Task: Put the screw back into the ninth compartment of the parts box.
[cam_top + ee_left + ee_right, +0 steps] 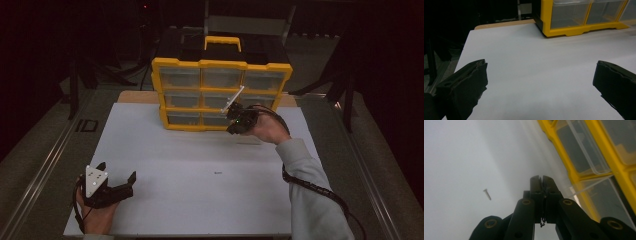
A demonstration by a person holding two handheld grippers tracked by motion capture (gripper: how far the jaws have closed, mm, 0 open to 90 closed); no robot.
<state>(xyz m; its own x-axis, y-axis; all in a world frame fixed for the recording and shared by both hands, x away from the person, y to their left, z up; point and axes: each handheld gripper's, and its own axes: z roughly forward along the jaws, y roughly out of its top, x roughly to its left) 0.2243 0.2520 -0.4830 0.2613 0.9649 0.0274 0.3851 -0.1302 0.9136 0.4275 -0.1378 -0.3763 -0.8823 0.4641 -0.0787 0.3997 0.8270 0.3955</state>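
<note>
A yellow organiser (pixel 222 65) with clear drawers and a yellow handle stands at the far side of the white table (pixel 190 210). My right gripper (pixel 231 130) hovers just in front of its bottom right drawers, tips tilted down. In the right gripper view the right gripper (pixel 541 178) is shut; I cannot make out anything between its pads. A small screw (pixel 487 194) lies on the table to the left of the jaws, and the organiser's frame (pixel 571 173) runs along the right. My left gripper (pixel 118 171) rests open near the front left corner, with bare table between the jaws of the left gripper (pixel 540 72).
The organiser's bottom left corner (pixel 574 31) shows at the far right ahead of the left gripper. A tiny dark speck (pixel 217 173) lies mid-table. A black cable (pixel 310 185) trails along the right sleeve. Dark floor and metal rails (pixel 45 160) border the table's left side.
</note>
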